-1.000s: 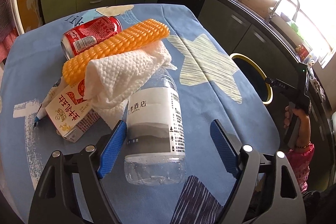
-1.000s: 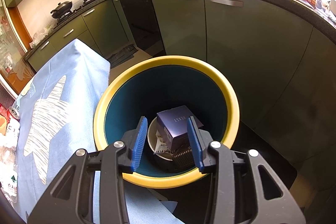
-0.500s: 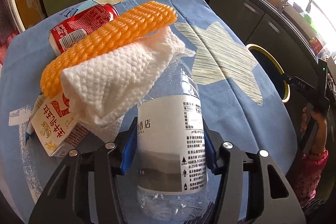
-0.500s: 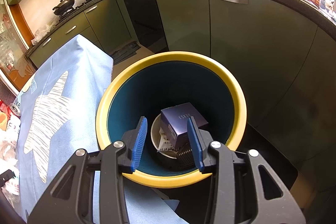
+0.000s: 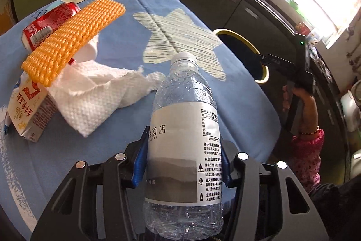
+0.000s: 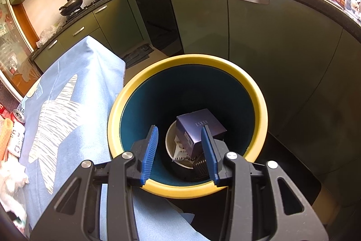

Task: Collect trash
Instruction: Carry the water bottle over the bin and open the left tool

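The left gripper (image 5: 183, 164) is clamping the plastic water bottle (image 5: 183, 139) above the table's (image 5: 237, 92) near edge, while the right gripper (image 6: 180, 150), jaws apart and empty, is hovering over the yellow-rimmed bin (image 6: 255, 92) containing a dark box (image 6: 198, 130) and a bowl (image 6: 169, 141).

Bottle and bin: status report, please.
Left tongs shut on bottle. Right tongs open, nothing held, over bin. Path to bin looks free.
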Demonstrator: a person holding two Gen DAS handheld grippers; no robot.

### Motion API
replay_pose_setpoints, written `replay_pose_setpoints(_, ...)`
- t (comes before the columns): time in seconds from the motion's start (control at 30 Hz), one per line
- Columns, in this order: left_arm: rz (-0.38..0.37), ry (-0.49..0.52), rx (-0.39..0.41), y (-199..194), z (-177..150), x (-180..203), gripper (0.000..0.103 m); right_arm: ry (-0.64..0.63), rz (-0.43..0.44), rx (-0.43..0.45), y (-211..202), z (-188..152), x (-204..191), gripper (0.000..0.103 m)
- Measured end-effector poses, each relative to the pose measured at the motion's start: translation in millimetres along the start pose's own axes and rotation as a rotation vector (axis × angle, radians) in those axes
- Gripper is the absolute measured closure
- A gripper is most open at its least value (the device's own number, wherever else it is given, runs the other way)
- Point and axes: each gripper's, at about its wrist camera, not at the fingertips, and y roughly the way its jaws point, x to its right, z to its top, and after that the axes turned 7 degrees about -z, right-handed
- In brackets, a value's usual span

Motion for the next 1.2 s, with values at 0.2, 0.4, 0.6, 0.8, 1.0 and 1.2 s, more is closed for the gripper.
replay_pose_setpoints(0.2, -0.044, 0.102, 0.038, -11.5, 9.5, 36.7, 0.052, 0.006, 0.009, 0.015, -5.9, 0.2, 2.5, 0.065)
replay_pose_setpoints(0.4, -0.057, 0.168, 0.028, 8.9, 39.0, 57.9, 0.052, 0.028, 0.003, 0.049, -18.7, 0.3, 14.0, 0.065)
replay_pose_setpoints(0.6, -0.054, 0.197, 0.008, 52.3, 87.6, 74.0, 0.052, 0.078, -0.023, 0.069, -24.7, 2.8, 40.9, 0.065)
replay_pose_setpoints(0.8, -0.050, 0.256, -0.037, 110.0, 137.0, 109.6, 0.052, 0.146, -0.049, 0.059, -18.1, 2.3, 75.6, 0.065)
replay_pose_setpoints(1.0, -0.049, 0.305, -0.098, 165.5, 171.2, 139.0, 0.052, 0.189, -0.059, 0.028, -3.3, 4.5, 101.3, 0.065)
replay_pose_setpoints(1.2, -0.049, 0.324, -0.159, 214.7, 196.5, 160.4, 0.051, 0.198, -0.053, 0.013, 6.0, 10.1, 112.9, 0.064)
